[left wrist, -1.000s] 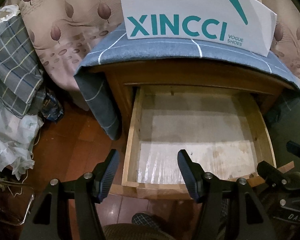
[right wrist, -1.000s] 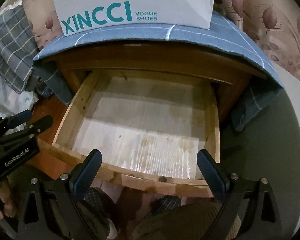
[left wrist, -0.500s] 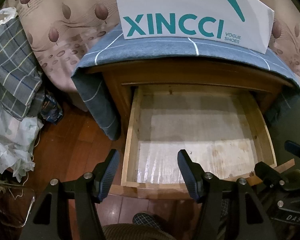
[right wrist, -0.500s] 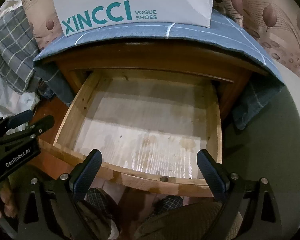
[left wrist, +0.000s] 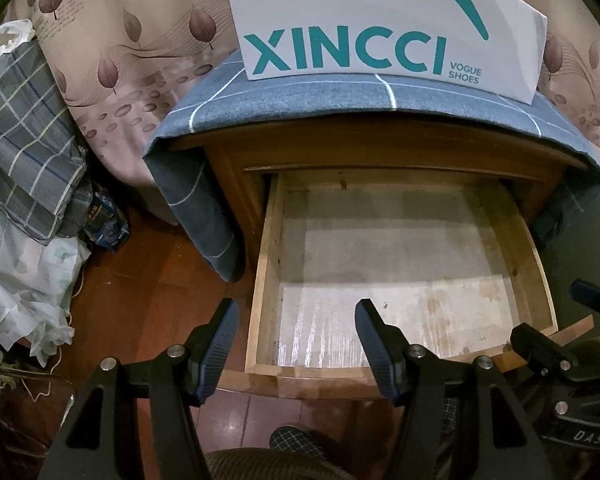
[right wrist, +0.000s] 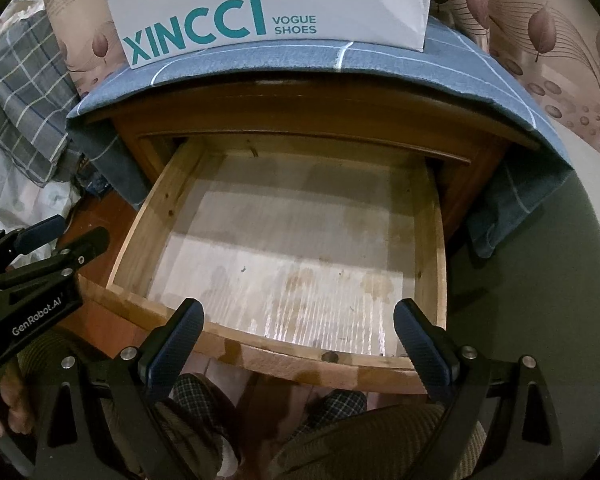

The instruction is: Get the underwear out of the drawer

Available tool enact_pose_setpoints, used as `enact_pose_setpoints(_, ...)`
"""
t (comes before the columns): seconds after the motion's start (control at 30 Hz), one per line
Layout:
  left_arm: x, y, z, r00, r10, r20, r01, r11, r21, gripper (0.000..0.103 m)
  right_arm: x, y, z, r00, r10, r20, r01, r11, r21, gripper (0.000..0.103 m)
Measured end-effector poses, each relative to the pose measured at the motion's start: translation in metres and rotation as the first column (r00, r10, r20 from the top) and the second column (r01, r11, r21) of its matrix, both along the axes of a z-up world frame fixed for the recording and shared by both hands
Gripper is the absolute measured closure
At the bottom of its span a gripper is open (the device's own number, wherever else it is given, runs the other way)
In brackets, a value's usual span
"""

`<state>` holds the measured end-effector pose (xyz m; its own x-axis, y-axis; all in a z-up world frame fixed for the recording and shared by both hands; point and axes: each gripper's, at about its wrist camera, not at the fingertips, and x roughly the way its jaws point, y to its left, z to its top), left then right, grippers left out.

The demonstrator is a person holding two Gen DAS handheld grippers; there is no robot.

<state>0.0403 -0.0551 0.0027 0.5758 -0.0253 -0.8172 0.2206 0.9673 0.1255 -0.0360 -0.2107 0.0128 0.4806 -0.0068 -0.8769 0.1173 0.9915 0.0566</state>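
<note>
We find no underwear in either view; the wooden drawer (right wrist: 434, 248) stands pulled out of the nightstand (left wrist: 228, 176), and all we see in it is a pale, stained liner (right wrist: 284, 264) covering its bottom; a small knob fixing (right wrist: 330, 357) sits on the inner face of the drawer front. Our left gripper (left wrist: 294, 344) hangs above the drawer's front left corner with its jaws parted and nothing between them; our right gripper (right wrist: 298, 346) hangs over the drawer front, its jaws spread wider and likewise holding nothing. A blue checked cloth (left wrist: 300, 96) drapes over the nightstand top and down both sides; on it stands a white XINCCI shoe box (left wrist: 380, 20). Behind hangs a leaf-patterned curtain (left wrist: 120, 40); to the left lies plaid bedding (left wrist: 24, 136) above a reddish wood floor (left wrist: 148, 280); below, we see checked slippers (right wrist: 340, 404) and trouser legs (right wrist: 360, 444).
</note>
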Motion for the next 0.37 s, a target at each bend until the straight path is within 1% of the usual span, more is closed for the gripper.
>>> enact_pose_setpoints(0.2, -0.0009, 0.0005, 0.0011, 1.0, 0.003, 0.012, -0.003, 1.0, 0.0, 0.041, 0.0003, -0.0001, -0.0002, 1.0, 0.001, 0.0, -0.001, 1.0, -0.002, 0.008)
enact_pose_setpoints(0.37, -0.0008, 0.0021, 0.0017, 1.0, 0.001, 0.005, -0.001, 1.0, -0.005, 0.041, 0.0002, 0.0006, -0.0008, 1.0, 0.0, -0.002, 0.0, 1.0, -0.002, 0.008)
